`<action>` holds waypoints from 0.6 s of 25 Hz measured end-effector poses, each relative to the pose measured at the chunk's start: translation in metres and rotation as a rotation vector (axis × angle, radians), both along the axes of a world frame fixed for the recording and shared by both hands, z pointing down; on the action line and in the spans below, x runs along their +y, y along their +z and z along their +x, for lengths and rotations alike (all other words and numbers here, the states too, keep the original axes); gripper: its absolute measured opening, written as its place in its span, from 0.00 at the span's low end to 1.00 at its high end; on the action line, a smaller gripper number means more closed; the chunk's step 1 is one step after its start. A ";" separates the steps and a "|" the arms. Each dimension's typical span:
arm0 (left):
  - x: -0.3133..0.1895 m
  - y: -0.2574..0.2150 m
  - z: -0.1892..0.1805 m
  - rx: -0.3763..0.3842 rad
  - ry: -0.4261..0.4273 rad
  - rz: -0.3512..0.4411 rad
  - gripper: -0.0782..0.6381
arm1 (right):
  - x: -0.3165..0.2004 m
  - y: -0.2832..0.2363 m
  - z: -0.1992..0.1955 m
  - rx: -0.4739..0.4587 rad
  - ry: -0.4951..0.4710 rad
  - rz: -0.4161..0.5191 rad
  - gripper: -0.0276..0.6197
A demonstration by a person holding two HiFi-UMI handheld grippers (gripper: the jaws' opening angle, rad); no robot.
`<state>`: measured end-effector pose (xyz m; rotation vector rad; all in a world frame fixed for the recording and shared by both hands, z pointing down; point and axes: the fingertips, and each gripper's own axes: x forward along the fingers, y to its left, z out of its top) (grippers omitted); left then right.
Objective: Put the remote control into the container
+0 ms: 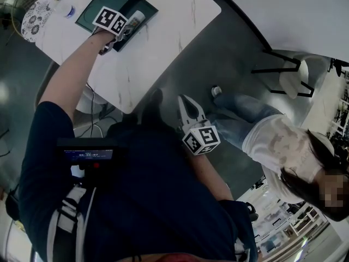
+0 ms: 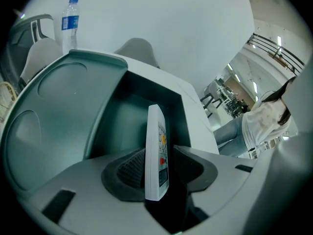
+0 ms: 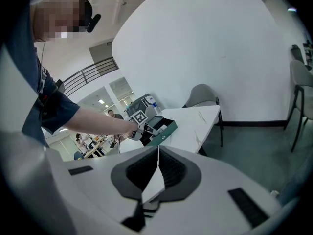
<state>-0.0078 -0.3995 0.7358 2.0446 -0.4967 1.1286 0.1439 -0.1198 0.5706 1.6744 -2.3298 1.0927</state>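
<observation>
While the left gripper (image 2: 161,156) reached over the container (image 2: 73,111) on the white table (image 1: 163,31), the remote control (image 2: 156,126) stood on its narrow edge between the jaws. Its far end pointed into the deeper dark compartment of this green tray. The jaws stood apart. The back of the remote lay near the left pad, and a dark gap showed on the button side, so I judged that the pads did not press on it. Whether its far end already rested on the compartment floor, I could not tell.

The remote looked like a light, stiff plastic bar with smooth faces, so it would probably slip easily under a weak grip. The best place to take hold seemed to be across the two flat faces near the middle. There the pads would bear on some buttons, but the weight would be balanced.

The compartment walls stood close on both sides of the remote, and the jaws would have to draw back without catching them. A water bottle (image 2: 70,23) stood well apart at the far corner of the table, with a grey chair (image 2: 139,50) behind it. The right gripper (image 3: 158,155) hung over the floor, away from the table, with its jaws together and nothing between them. Another person (image 1: 278,141) sat nearby.
</observation>
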 end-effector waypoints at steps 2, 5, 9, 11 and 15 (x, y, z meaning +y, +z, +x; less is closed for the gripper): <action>-0.001 -0.001 0.002 -0.031 0.008 0.033 0.35 | 0.001 -0.002 0.003 0.002 0.000 0.003 0.07; -0.003 -0.003 0.004 -0.080 0.023 0.076 0.36 | 0.004 -0.004 0.008 -0.001 0.003 0.000 0.07; -0.006 -0.005 0.003 -0.091 0.009 0.097 0.36 | 0.005 -0.005 0.008 -0.004 0.002 0.004 0.07; -0.006 -0.007 0.003 -0.084 0.007 0.102 0.36 | 0.003 -0.005 0.007 -0.007 -0.002 0.010 0.07; -0.003 -0.025 0.000 -0.034 -0.014 0.137 0.36 | 0.000 -0.010 0.002 -0.009 -0.019 0.032 0.07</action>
